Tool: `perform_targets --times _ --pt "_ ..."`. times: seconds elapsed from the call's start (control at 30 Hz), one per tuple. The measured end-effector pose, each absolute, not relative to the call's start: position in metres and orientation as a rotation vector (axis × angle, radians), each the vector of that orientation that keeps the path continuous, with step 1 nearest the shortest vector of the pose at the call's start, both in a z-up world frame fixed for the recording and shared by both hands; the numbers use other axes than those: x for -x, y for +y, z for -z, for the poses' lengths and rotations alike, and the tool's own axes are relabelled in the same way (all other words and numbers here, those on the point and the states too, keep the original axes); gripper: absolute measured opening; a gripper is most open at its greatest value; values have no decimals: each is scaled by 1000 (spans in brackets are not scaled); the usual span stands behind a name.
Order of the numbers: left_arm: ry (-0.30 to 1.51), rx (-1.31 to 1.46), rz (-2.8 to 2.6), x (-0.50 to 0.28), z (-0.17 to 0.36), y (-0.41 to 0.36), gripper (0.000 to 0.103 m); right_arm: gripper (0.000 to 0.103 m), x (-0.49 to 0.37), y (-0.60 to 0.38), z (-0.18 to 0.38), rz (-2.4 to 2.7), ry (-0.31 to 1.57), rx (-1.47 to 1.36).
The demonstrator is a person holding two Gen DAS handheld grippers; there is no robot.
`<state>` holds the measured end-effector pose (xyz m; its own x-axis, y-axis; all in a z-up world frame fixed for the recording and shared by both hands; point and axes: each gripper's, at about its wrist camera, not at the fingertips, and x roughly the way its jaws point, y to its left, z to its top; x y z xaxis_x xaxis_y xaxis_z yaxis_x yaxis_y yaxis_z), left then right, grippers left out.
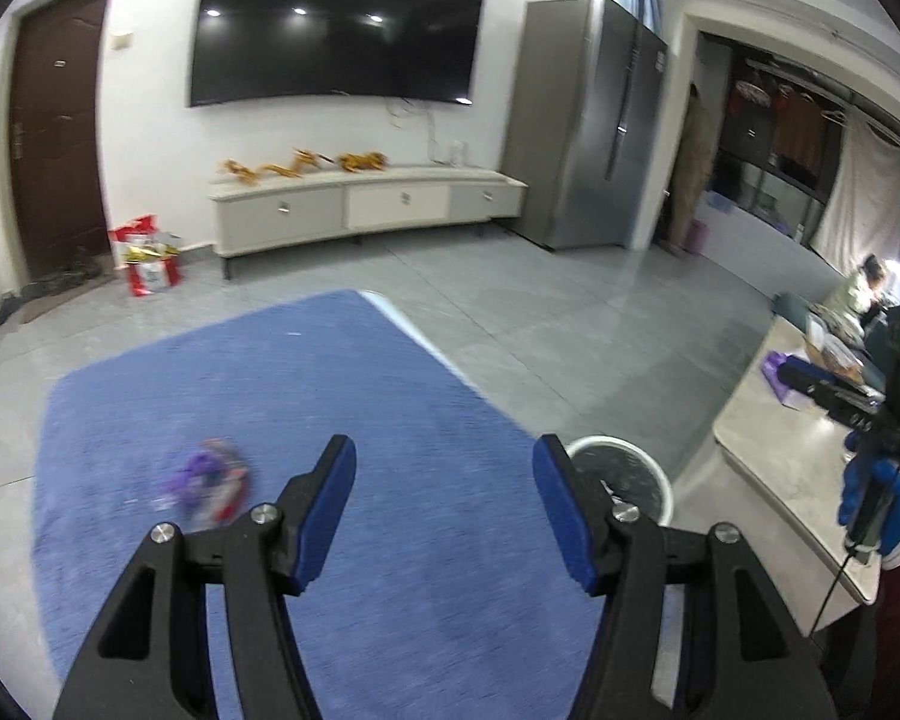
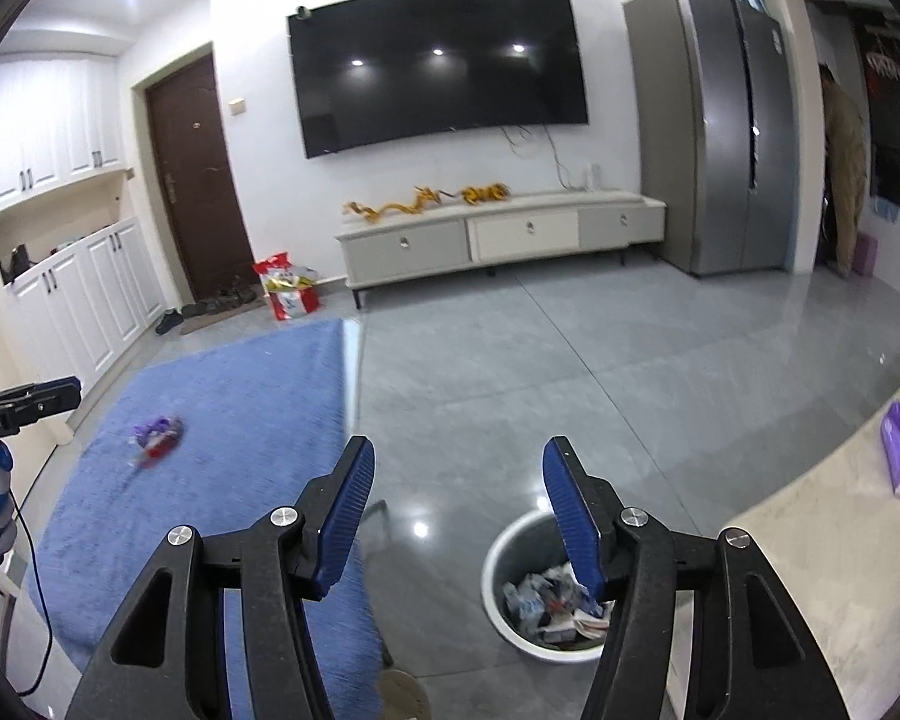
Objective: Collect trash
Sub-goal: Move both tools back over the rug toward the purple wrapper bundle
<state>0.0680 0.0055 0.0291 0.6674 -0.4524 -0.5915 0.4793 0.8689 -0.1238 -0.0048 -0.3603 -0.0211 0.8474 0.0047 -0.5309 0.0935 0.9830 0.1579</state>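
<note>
Looking first at the one piece of trash left out, we see a crumpled wrapper (image 2: 157, 439) in purple, red and white lying on the blue rug (image 2: 240, 408), toward the rug's left half and well apart from the bin (image 2: 513, 546), which stands on the grey tile floor (image 2: 630, 360) just off the rug's right edge and already holds a heap of crumpled paper and packets. The wrapper is blurred in both views, so we read its shape only loosely: in the right wrist view it seems a little longer than wide, its long axis running from upper right to lower left, the purple end farther from us and the red end nearer, and it lies flat and not on end. Our left gripper (image 1: 444, 468) is nearer to it, with the wrapper below and to the left of its left finger; its jaws stand moderately apart with only rug showing between them. Our right gripper (image 2: 459, 468) hangs above the bin's near-left side, likewise part open and holding nothing. In our judgement the step in hand is to fetch that wrapper with the left gripper. To do it well we should come down from above, turn the wrist so the pads close across the short width and not along the length, press lightly into the pile so a pad slips under the edge, and avoid pinching rug fibres with it. The low white table (image 1: 768, 480) to the right needs no care yet.
</note>
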Motion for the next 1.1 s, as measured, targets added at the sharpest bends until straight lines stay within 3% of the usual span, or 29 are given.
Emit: perform_targets --times 0.5,1.1 --pt "585 7 361 -45 -49 143 65 62 -21 -277 -19 -74 528 -87" --pt "690 86 262 -79 9 216 65 63 -73 -191 -5 -223 612 4"
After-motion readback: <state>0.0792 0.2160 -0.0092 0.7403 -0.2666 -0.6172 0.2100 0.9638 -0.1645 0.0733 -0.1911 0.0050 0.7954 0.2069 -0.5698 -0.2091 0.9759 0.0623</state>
